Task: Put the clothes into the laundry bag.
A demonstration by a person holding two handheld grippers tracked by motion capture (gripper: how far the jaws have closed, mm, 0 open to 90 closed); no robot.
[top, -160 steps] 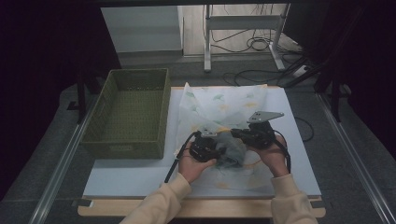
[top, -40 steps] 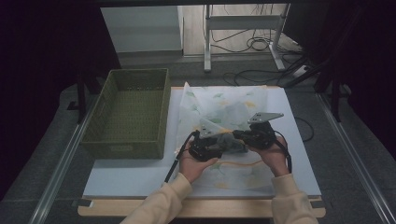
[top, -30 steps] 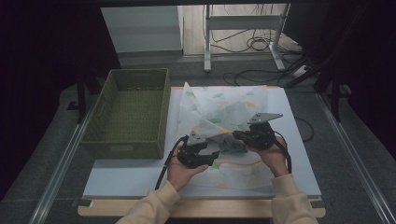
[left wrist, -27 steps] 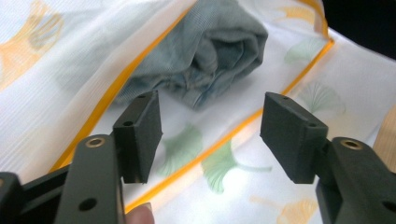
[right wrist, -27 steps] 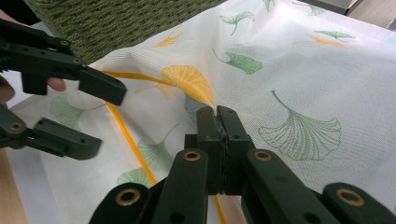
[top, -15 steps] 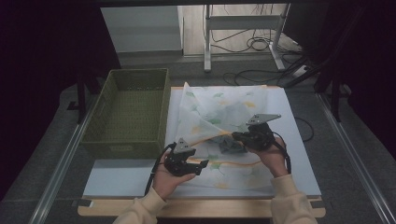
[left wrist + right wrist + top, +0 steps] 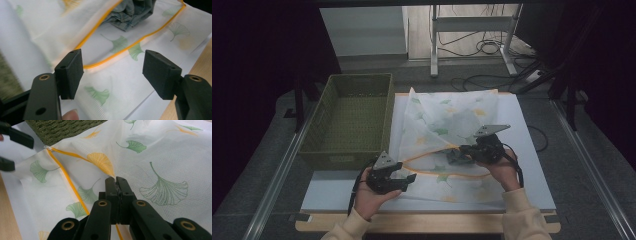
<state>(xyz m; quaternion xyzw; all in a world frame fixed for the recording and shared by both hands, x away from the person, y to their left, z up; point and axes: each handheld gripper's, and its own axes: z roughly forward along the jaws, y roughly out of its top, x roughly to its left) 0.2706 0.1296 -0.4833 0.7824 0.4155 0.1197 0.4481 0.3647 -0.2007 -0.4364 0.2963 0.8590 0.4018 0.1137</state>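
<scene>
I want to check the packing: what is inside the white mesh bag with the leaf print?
Inside the mesh bag, a crumpled grey-green cloth shows through the orange-edged opening. The rest of it is covered by the fabric.

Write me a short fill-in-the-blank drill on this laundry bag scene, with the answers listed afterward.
1. The right gripper is shut on the ____ of the mesh laundry bag.
2. The left gripper hovers with its jaws ____ and nothing between them.
3. The zipper that edges the bag's opening is ____ in colour.
4. Left of the bag stands a green ____.

Missing words: fabric; open; orange; basket
</scene>
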